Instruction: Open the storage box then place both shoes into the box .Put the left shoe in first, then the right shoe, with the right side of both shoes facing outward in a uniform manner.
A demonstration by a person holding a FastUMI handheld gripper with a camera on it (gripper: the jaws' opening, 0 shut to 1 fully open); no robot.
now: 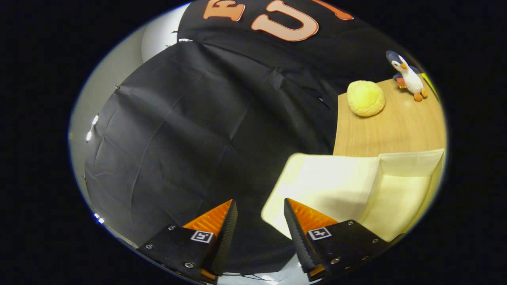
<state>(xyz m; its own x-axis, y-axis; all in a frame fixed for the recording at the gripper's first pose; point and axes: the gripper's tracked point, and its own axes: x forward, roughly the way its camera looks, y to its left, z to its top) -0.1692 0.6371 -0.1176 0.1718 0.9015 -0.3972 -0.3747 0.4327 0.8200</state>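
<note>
A cream storage box (396, 190) stands on the wooden table (392, 126), to the right of my fingers and a little ahead of them. Its lid flap (328, 182) is swung out toward me, with one corner just beside the right fingertip. The box's pale inside wall shows past the flap. My gripper (260, 206) is open, nothing between its fingers, and it points mostly at the black cloth wall off the table's left edge.
A yellow round plush (365, 98) lies on the table beyond the box. A small penguin toy (408, 75) stands farther back near the table's far corner. The table's left edge runs just behind the box flap.
</note>
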